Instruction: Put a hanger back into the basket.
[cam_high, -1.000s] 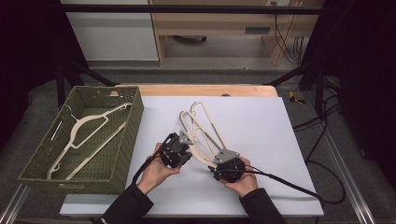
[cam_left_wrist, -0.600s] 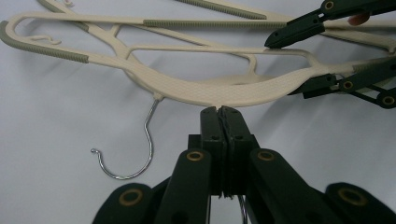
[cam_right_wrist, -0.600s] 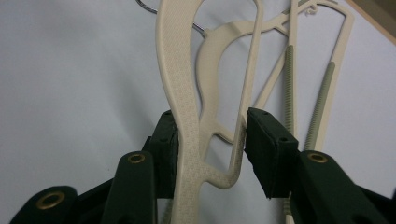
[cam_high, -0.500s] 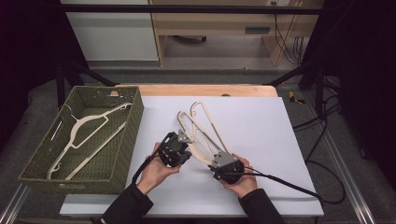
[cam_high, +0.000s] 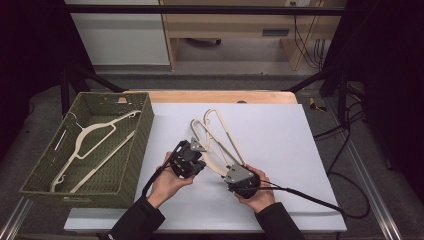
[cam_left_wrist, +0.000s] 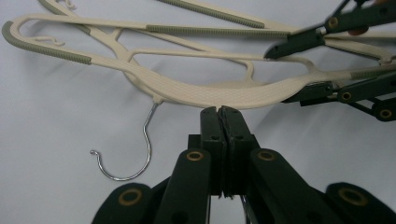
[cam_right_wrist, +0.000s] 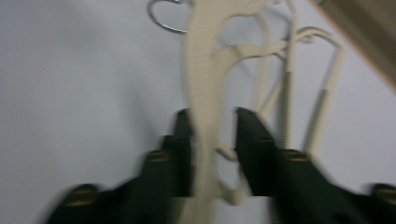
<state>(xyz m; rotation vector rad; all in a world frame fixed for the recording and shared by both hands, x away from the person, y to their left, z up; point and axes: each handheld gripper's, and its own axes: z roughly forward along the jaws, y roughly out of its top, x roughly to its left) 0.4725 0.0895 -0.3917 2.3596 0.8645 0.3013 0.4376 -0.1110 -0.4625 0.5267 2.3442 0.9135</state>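
Two cream hangers (cam_high: 220, 142) lie overlapped on the white table top (cam_high: 280, 140). My left gripper (cam_high: 202, 152) is shut, and its tips (cam_left_wrist: 218, 109) rest against the curved edge of the nearer hanger (cam_left_wrist: 210, 93), beside its wire hook (cam_left_wrist: 140, 154). My right gripper (cam_high: 226, 166) straddles one arm of that hanger (cam_right_wrist: 203, 70). Its jaws have just been closing, and a narrow gap remains on one side. The right gripper view is blurred. That right gripper (cam_left_wrist: 278, 77) also appears across the hanger in the left gripper view.
A green woven basket (cam_high: 140, 150) stands at the table's left with another cream hanger (cam_high: 95, 137) inside. A wooden edge (cam_high: 220, 96) runs along the back. The right gripper's black cable (cam_high: 300, 195) trails off to the right.
The right hand has edged slightly up and left along the hanger arm. The left hand and the hangers stay where they were.
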